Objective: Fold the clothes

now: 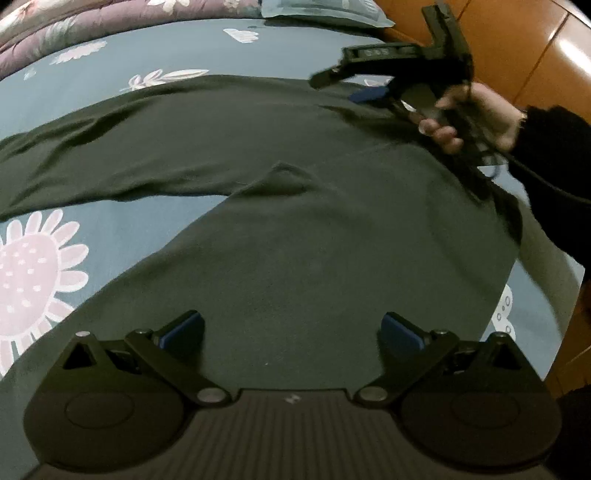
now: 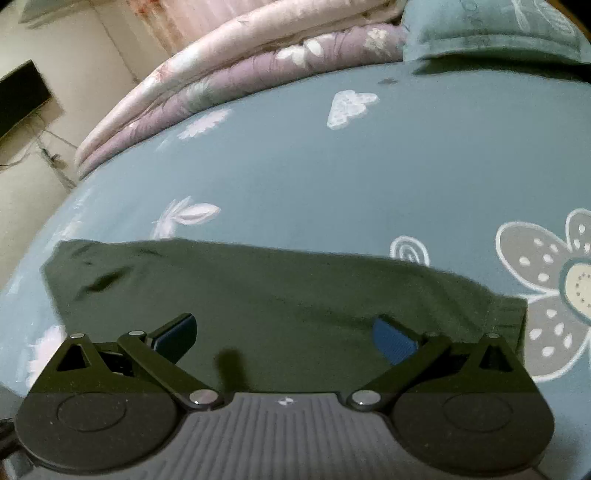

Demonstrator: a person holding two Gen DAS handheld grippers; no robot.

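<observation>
Left wrist view: a dark green long-sleeved garment [image 1: 295, 206] lies spread flat on the bed [image 1: 92, 236], which carries a blue-grey floral sheet. One sleeve [image 1: 92, 155] runs out to the left edge of the picture. The left tongs [image 1: 291, 330] stand spread wide above the body of the garment, nothing between the blue pads [image 1: 400, 332]; whether they touch the cloth cannot be told. At upper right a hand [image 1: 476, 118] in a dark sleeve holds the right tongs [image 1: 354, 88] over the garment's far right part — their jaws appear apart, though blur hides any contact with the cloth.

Right wrist view: the right tongs [image 2: 286, 336] are spread wide and empty, with the garment [image 2: 258, 288] directly under and ahead of them. Its ribbed edge [image 2: 506, 317] lies just beyond the right-hand pad. Past the garment the bed sheet [image 2: 314, 177] is bare of clothing; folded pink and purple quilts [image 2: 221, 81] and a pillow [image 2: 498, 33] lie at the far side.
</observation>
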